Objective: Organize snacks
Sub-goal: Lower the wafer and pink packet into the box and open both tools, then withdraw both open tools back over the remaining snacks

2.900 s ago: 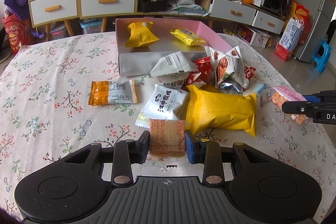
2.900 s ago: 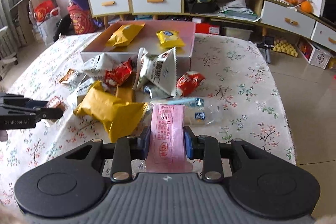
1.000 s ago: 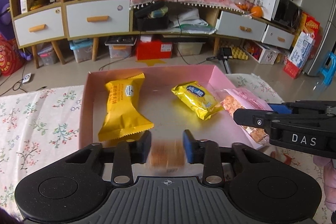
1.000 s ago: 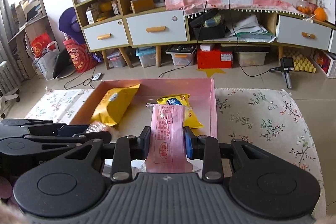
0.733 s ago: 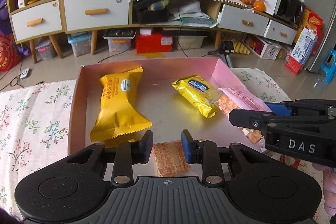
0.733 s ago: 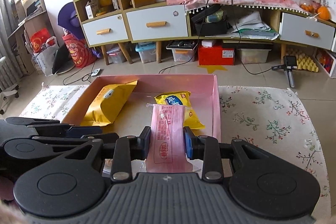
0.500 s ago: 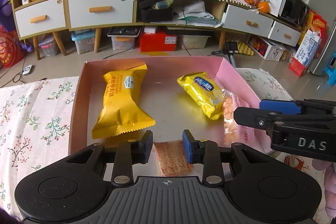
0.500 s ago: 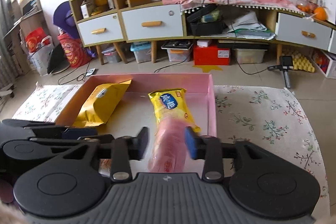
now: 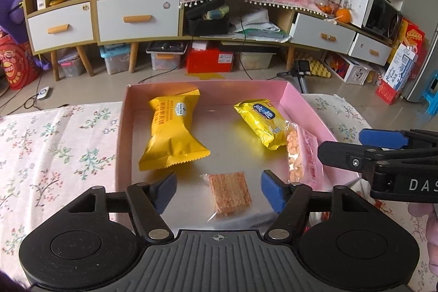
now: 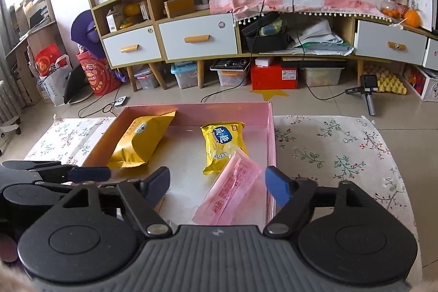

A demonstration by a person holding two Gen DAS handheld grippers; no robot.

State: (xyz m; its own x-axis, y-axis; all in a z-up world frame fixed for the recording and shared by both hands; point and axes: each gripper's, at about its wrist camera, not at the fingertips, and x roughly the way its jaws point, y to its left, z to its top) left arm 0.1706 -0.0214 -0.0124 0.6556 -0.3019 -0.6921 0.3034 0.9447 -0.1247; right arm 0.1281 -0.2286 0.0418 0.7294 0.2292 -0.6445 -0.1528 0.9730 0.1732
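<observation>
Left tool [image 9: 218, 192] is opening, jaws standing wide, pads touching nothing. The orange wafer pack [image 9: 229, 192] is lying flat between them on the box floor, near the box's front edge, clear of both pads. Right tool [image 10: 217, 186] is also opening, jaws spread wide, gripping nothing. The pink snack pack [image 10: 231, 189] is sitting between its jaws but free of the pads, lying tilted with its upper end resting on the small yellow pack [image 10: 222, 146] and its lower end by the box's right wall near the front right corner.

The pink box [image 9: 121, 127] is sitting at the far edge of the surface [image 9: 57, 144], which is wearing a floral cloth. Inside the box, the big yellow pack [image 9: 171, 132] is lying toward the left wall, running from the far left area down toward the middle. The small yellow pack is lying toward the far right area, its near end touching the pink snack pack in the left wrist view [image 9: 303, 158]. The wafer pack is sitting apart from the big yellow pack, just in front of its crimped near end.

In the left wrist view the right tool's arm [image 9: 383, 158] is reaching in over the box's right wall. In the right wrist view the left tool's arm [image 10: 57, 173] is coming in over the box's left front corner.
</observation>
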